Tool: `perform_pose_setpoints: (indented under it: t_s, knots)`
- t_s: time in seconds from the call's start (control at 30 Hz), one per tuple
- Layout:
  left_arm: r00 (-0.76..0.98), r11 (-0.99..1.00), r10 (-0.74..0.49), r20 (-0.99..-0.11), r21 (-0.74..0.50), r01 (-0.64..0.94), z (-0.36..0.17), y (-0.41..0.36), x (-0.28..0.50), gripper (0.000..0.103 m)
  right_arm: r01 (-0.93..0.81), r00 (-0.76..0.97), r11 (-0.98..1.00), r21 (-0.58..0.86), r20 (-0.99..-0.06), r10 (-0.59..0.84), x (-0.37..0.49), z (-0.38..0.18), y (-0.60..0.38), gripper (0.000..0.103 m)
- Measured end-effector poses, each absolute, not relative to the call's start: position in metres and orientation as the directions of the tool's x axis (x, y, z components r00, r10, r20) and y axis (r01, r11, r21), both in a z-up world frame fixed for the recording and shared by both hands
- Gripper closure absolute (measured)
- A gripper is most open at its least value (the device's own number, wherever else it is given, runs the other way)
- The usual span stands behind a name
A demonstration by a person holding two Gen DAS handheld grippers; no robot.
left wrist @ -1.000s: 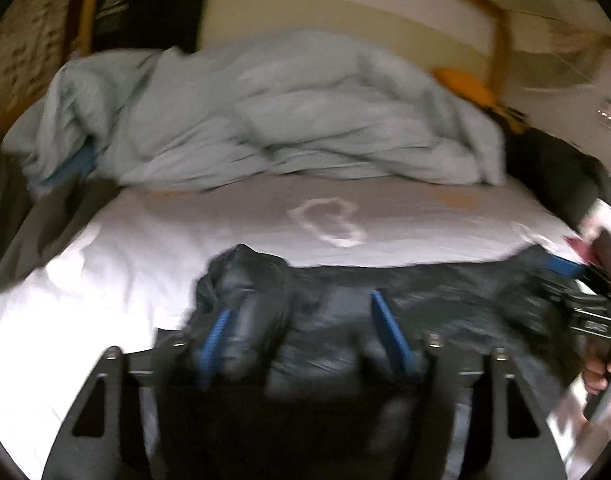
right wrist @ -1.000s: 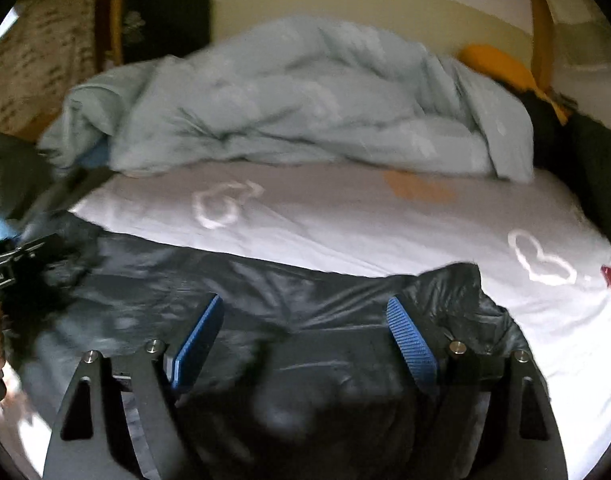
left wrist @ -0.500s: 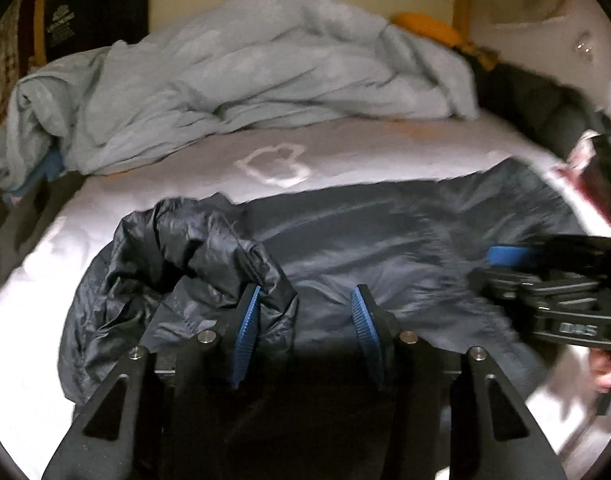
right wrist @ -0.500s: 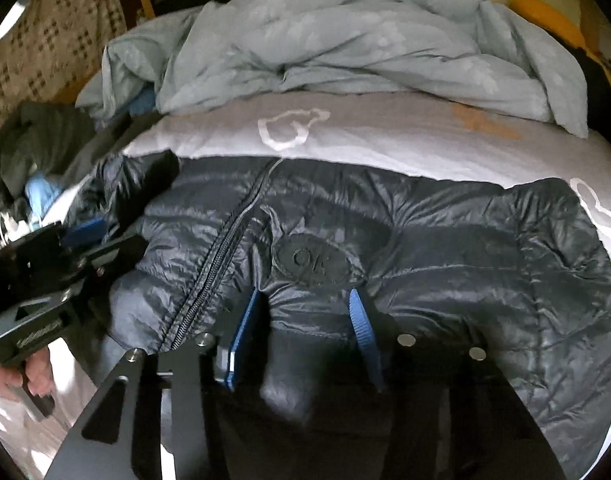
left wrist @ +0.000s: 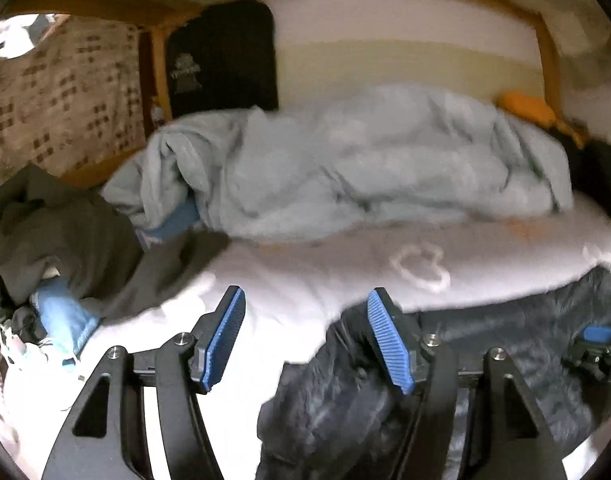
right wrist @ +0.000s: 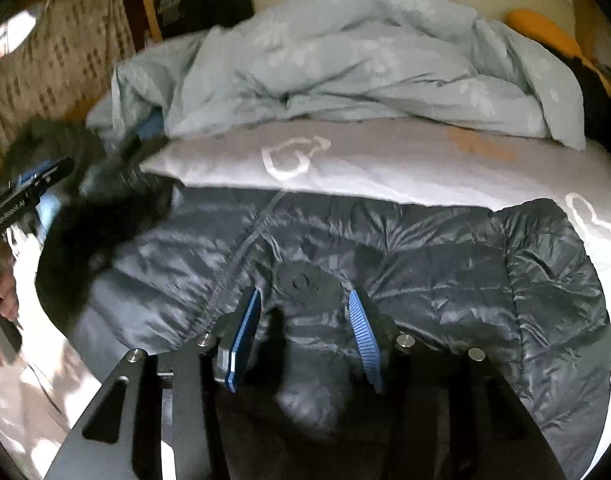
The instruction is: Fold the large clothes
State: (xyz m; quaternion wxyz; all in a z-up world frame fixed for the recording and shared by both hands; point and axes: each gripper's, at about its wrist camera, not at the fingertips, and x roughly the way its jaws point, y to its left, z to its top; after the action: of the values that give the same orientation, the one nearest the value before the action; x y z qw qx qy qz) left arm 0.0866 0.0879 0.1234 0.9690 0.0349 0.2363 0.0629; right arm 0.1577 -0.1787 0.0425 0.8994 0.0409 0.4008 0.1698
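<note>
A dark quilted puffer jacket point(right wrist: 425, 264) lies spread across the white bed sheet point(right wrist: 385, 160), zipper running up its left half. My right gripper point(right wrist: 305, 332) sits low over its front hem, jaws parted, with a fold of the jacket between the blue pads point(right wrist: 361, 328). My left gripper point(left wrist: 305, 336) is open and empty over the sheet, with the jacket's bunched left end point(left wrist: 345, 400) beside its right finger. The left gripper also shows at the left edge of the right wrist view point(right wrist: 29, 192), and the right gripper at the right edge of the left wrist view point(left wrist: 597, 344).
A crumpled pale blue duvet point(right wrist: 345, 60) fills the back of the bed. A heap of dark and light blue clothes point(left wrist: 57, 240) lies at the left side. An orange pillow point(right wrist: 541, 28) and dark cloth lie at the back right. A wooden bed frame point(left wrist: 545, 60) stands behind.
My left gripper has opened, let go of the jacket's left end and swung left and up. My right gripper's jaws have widened over the jacket hem.
</note>
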Motion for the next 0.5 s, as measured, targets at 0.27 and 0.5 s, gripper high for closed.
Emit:
perform_pose_setpoints:
  t_s: [0.27,0.5]
  knots:
    - [0.742,0.939,-0.34,-0.578,-0.159,0.306,0.102,0.059,0.102,0.066,-0.339,0.574,0.895,0.289,-0.69,0.44,0.153,0.052,-0.169,0.077]
    - [0.714,1.0,-0.016,-0.7,-0.007,0.015,0.048,0.09,0.151,0.07,-0.362,0.512,0.899,0.247,-0.753,0.413,0.151,0.026,-0.146,0.079]
